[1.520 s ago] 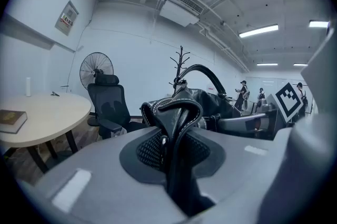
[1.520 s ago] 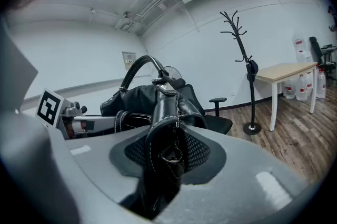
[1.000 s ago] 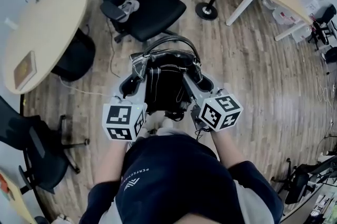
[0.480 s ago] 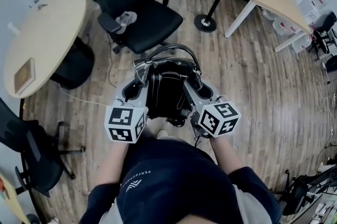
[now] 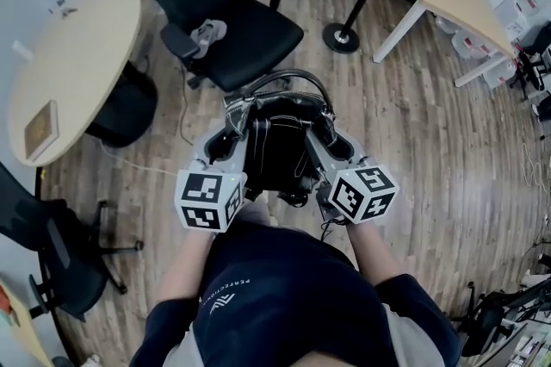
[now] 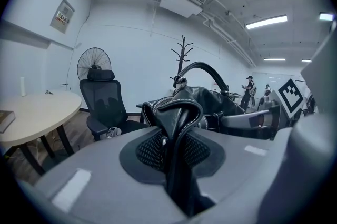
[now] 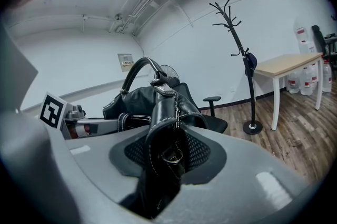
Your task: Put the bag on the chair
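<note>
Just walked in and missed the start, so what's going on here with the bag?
A person is holding a black bag up above the wooden floor, with the left gripper and right gripper each shut on one side of it. The black office chair stands just ahead; the bag is not on it yet.

Both forearms reach forward side by side in front of the torso. The left gripper and the right gripper each clamp a leather fold at opposite sides of the black handbag between them.
</note>
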`<act>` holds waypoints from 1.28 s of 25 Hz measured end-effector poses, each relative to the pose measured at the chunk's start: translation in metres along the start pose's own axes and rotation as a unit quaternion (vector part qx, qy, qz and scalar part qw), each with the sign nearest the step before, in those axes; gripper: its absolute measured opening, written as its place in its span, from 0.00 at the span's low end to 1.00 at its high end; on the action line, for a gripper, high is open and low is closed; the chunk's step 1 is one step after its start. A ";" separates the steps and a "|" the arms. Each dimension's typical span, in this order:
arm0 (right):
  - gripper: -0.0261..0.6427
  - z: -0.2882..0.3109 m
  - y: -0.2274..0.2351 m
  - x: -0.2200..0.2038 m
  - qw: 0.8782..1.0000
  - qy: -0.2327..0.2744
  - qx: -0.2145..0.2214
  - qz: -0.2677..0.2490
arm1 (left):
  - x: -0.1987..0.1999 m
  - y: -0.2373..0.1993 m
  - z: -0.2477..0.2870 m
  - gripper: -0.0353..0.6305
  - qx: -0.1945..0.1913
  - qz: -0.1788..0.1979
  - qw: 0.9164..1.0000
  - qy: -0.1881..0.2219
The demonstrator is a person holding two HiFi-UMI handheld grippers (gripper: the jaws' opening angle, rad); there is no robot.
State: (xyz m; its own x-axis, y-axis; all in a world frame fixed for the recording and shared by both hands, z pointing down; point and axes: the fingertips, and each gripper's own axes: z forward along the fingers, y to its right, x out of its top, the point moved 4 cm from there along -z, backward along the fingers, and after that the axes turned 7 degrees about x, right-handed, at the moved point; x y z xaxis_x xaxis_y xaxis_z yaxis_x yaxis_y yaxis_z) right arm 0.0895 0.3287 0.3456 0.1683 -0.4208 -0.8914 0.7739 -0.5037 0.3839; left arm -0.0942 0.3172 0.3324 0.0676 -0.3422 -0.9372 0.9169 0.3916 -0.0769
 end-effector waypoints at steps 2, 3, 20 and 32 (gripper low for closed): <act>0.24 0.007 0.005 0.002 1.000 -0.003 -0.004 0.001 | 0.002 -0.005 0.012 0.18 -0.002 -0.001 1.000 0.001; 0.24 0.011 0.008 0.003 1.000 -0.005 -0.006 0.001 | 0.003 -0.008 0.019 0.18 -0.003 -0.001 1.000 0.002; 0.24 0.145 0.082 0.068 0.999 -0.032 -0.028 -0.003 | 0.053 -0.088 0.164 0.19 -0.025 -0.025 0.999 0.002; 0.21 0.246 0.123 0.113 1.000 -0.030 -0.003 0.006 | 0.096 -0.149 0.242 0.18 -0.010 -0.005 1.000 0.016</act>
State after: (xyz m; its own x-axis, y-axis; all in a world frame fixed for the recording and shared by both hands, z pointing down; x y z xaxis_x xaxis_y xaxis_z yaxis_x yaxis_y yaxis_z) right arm 0.0536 0.0335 0.3518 0.1401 -0.4713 -0.8708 0.7756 -0.4944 0.3924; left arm -0.1294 0.0194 0.3360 0.0456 -0.3188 -0.9467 0.9098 0.4047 -0.0924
